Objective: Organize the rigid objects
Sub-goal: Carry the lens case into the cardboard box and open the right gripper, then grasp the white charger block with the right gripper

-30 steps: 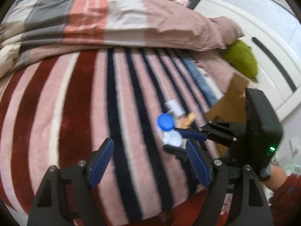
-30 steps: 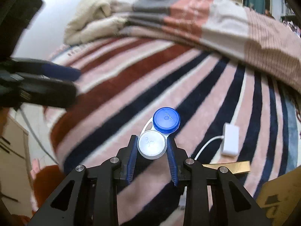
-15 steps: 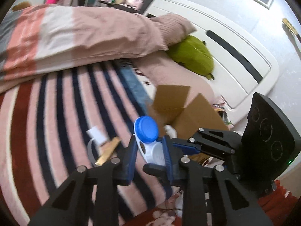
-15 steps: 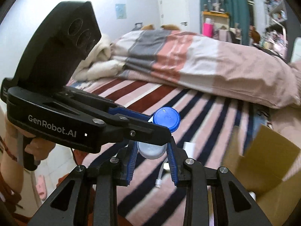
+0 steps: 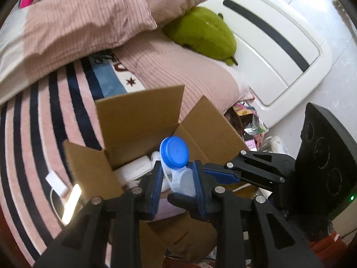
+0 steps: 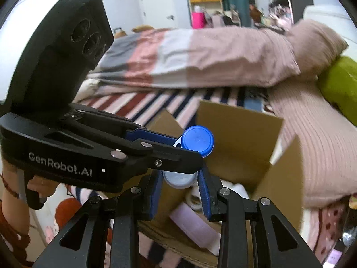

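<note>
- Both tongs are clenched on one contact lens case [image 5: 176,167]: the left tongs [image 5: 177,184] pinch the white-capped end between their blue pads [image 5: 156,186], and the right tongs [image 6: 181,188] come in from 3 o'clock in the left wrist view and pinch that same end.
- In the right wrist view the white cap sits between the blue pads [image 6: 204,193], and the blue cap [image 6: 198,141] stands clear at 12 o'clock, free of either grip.
- The case hangs in the air above the open cardboard box [image 5: 138,120], touching nothing but the tongs.
- Inside the box lie pale objects: a white bottle-like thing [image 5: 133,170] and a pink roll [image 6: 196,223]; finer detail is too blurred to tell.
- At 9 o'clock of the box, on the striped bed cover [image 5: 33,134], lie a white charger [image 5: 55,182] and a shiny gold bar [image 5: 71,203].
- A green plush [image 5: 203,33] rests at 1 o'clock by the pillows.
- The step in hand looks like the transfer of the case into the box.
- The next move likely calls for one pair of tongs to let go, so the other can lower the case past the flaps and drop it in.
</note>
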Demonstrator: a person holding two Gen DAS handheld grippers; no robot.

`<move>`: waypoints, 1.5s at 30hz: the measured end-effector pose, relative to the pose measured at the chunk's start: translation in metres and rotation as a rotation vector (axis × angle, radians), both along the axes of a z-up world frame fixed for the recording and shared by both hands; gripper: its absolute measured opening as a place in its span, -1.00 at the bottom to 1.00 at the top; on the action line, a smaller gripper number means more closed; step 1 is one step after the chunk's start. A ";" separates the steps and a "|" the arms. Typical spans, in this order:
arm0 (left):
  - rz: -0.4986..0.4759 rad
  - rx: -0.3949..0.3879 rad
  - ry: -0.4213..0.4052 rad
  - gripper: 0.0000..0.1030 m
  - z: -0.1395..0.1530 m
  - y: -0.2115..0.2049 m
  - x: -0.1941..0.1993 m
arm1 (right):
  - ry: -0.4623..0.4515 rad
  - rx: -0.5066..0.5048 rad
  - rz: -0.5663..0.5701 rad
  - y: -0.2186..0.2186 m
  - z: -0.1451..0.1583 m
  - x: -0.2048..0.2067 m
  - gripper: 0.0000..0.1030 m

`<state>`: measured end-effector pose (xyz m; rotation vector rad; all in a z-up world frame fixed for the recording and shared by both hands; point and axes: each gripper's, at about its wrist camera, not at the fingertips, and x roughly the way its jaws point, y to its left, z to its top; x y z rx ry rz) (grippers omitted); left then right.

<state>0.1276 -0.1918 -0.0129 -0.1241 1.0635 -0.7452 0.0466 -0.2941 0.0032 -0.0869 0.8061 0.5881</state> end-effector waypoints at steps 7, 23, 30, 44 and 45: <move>0.023 0.047 0.004 0.13 -0.005 -0.005 0.004 | 0.094 -0.051 -0.051 -0.013 -0.013 0.011 -0.45; 0.241 0.061 -0.193 0.33 0.052 0.117 -0.041 | -0.031 0.000 0.109 0.043 0.020 -0.026 -0.31; 0.391 0.110 -0.211 0.36 0.033 0.199 -0.068 | -0.011 0.016 0.276 0.124 0.012 -0.042 -0.31; 0.515 0.098 -0.046 0.36 -0.072 0.285 -0.075 | 0.074 -0.189 0.095 0.201 -0.105 0.018 -0.31; 0.516 0.096 -0.039 0.36 -0.077 0.287 -0.074 | 0.061 -0.208 0.061 0.198 -0.112 0.024 -0.31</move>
